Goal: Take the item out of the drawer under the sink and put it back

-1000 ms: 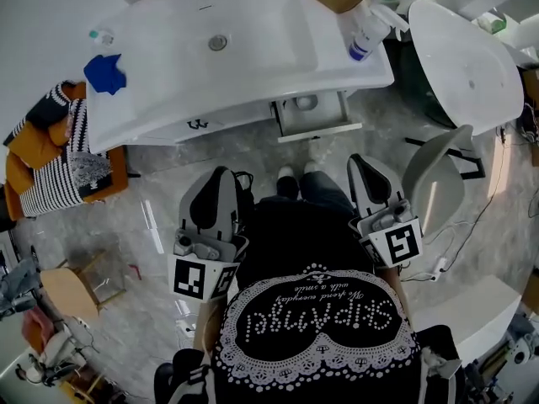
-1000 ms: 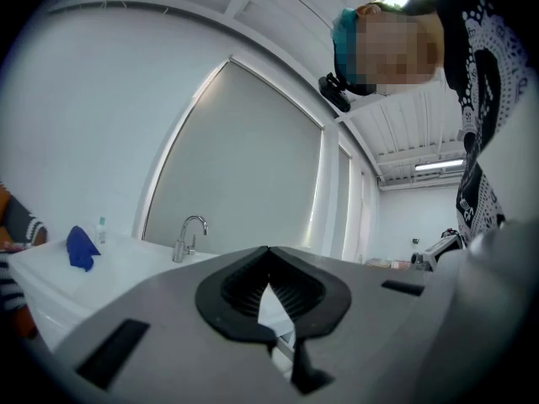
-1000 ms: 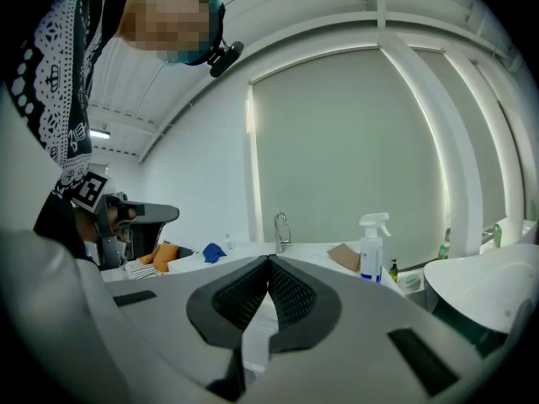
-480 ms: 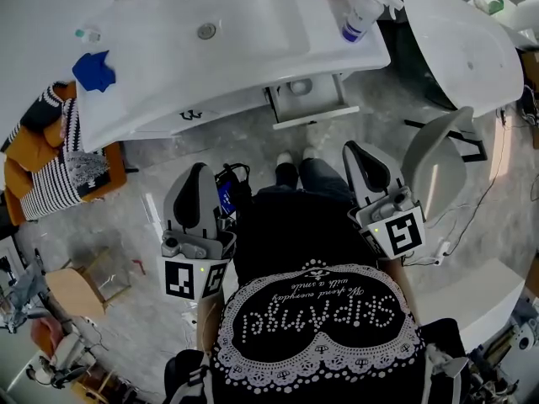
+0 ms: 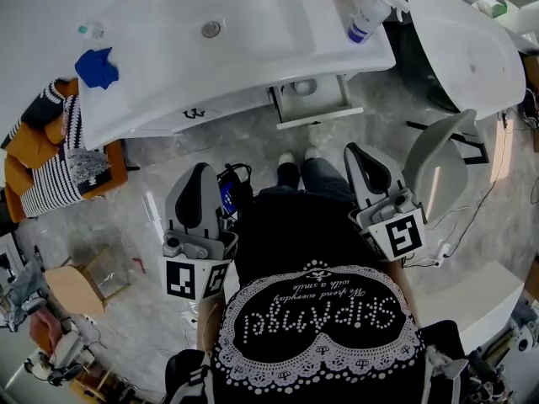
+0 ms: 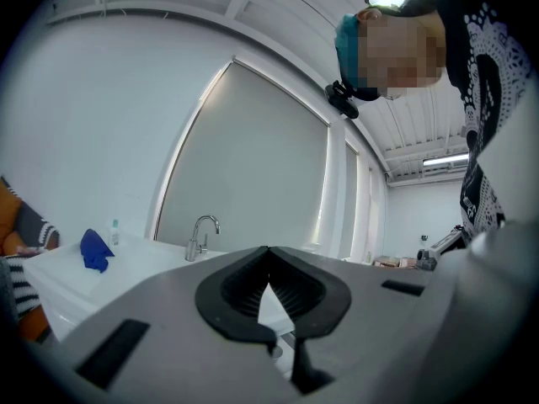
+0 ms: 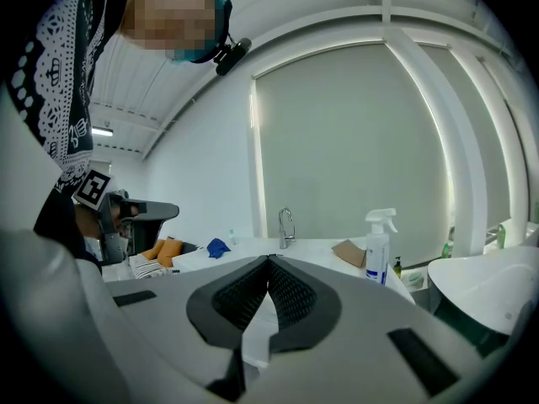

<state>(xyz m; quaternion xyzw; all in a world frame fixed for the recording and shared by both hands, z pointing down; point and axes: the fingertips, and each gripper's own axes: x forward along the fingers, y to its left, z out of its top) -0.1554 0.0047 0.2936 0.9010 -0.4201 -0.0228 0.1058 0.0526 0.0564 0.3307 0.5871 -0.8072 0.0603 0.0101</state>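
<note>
- Holding the left tongs (image 5: 200, 168) shut, tips pressed together, nothing between them.
- Holding the right tongs (image 5: 355, 150) the same way: closed tip to tip, empty.
- Carrying both level at the waist, one on each side of the body, aimed toward the sink (image 5: 253, 23); likely a resting stance, well apart from anything to grip.
- Finding the drawer (image 5: 320, 118) pulled out beneath the sink's front edge, ahead of the shoes (image 5: 296, 156), nearer the right tongs than the left.
- Spotting a small round white item (image 5: 304, 87) lying inside that drawer, toward its back; either not yet lifted or already returned, impossible to say which.
- Judging the drawer left open for a reach from above, just past the overhanging tabletop edge.
- Noting bare floor (image 5: 253, 141) between shoes and drawer: room enough to step in.
- Minding the spray bottle (image 5: 364, 19) on the tabletop corner above the drawer, and the big white basin (image 5: 472, 49) close on the right, narrowing the right tongs' swing.
- Leaving aside the blue cloth (image 5: 97, 66), far over on the tabletop's left.
</note>
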